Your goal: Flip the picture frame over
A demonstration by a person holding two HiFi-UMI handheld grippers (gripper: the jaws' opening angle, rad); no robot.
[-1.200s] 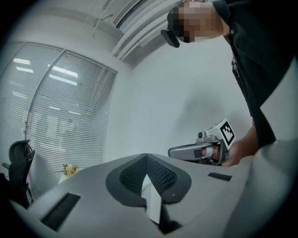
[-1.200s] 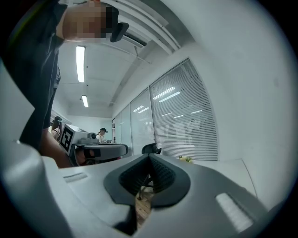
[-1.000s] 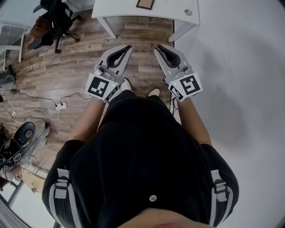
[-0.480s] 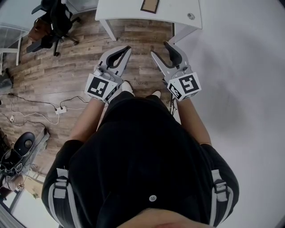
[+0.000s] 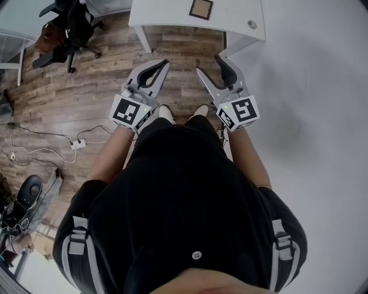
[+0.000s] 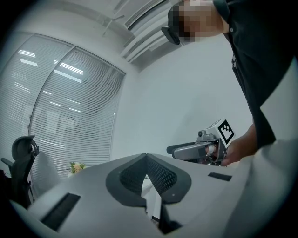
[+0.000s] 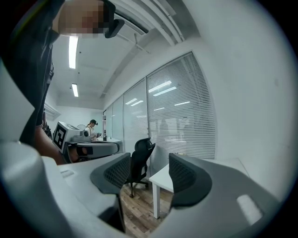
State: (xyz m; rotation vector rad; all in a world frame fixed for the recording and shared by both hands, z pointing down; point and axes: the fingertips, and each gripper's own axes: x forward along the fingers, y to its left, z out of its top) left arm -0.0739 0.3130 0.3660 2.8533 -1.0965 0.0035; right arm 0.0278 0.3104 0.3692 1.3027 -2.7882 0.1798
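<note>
- Since the earlier frames, the picture frame (image 5: 201,8) has come further into the top of the head view, with more of the white table (image 5: 167,14) showing, and the right gripper's (image 5: 209,64) jaws, which were together, now stand apart.
- That frame lies flat on the table, brown face up inside a dark rim, well apart from both grippers, neither of which touches it.
- A small round thing (image 5: 252,24) sits on the same table, near its right corner.
- In the right gripper view the right gripper (image 7: 149,174) is opening, its pads wide with nothing between them; through the gap show a table leg, the wood floor (image 7: 139,209) and an office chair (image 7: 139,162).
- The left gripper (image 5: 165,61) has its jaws closed; in the left gripper view its (image 6: 147,160) pads meet at the tips and hold nothing.
- Both grippers are held out in front of the person's black top (image 5: 184,195), above the person's shoes (image 5: 165,111), side by side but apart.
- On the floor to the left lie cables and a power strip (image 5: 79,143); another office chair (image 5: 75,26) stands at the upper left.
- Window blinds (image 7: 177,121) fill the wall beyond the right gripper.
</note>
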